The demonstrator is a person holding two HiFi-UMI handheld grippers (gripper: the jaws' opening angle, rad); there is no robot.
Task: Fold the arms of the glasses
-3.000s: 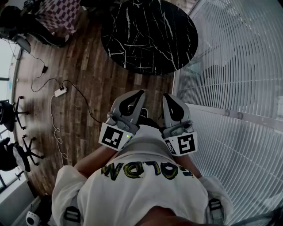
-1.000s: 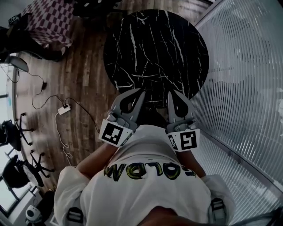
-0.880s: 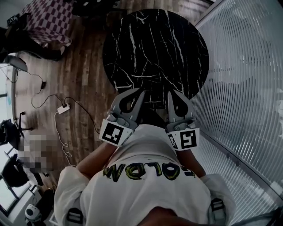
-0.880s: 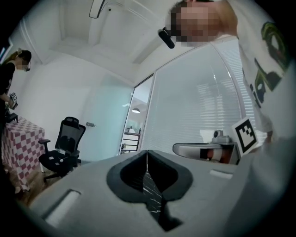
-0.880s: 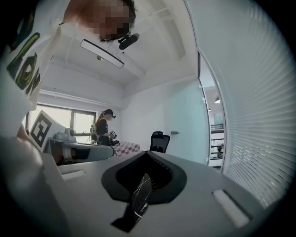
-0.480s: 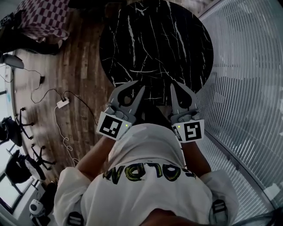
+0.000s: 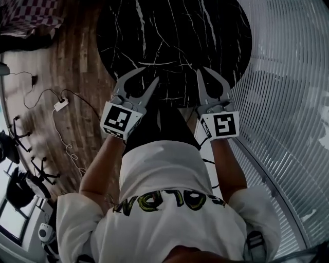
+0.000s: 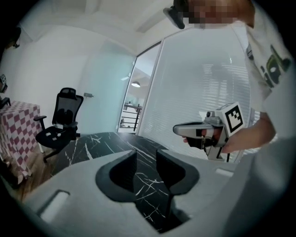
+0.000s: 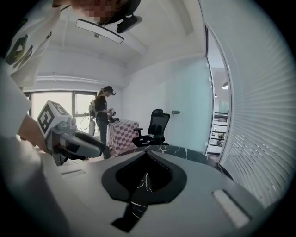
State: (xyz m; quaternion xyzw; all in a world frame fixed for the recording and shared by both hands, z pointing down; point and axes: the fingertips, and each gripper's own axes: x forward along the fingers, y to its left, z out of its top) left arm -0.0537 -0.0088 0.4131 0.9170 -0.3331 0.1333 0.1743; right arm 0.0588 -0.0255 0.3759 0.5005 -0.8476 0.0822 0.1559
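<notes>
One round black marble table [image 7: 175, 31], left gripper [image 7: 150, 73] fingers just opening, empty, right gripper [image 7: 201, 70] fingers together

The black marble surface [image 7: 175, 46] runs off the head view's top edge, part of its near rim hidden behind the right tool [image 7: 200, 73]. The checkered cloth [image 7: 25, 13] is cropped at the corner. What the far person [image 9: 101, 118] holds is too small to tell.
</notes>
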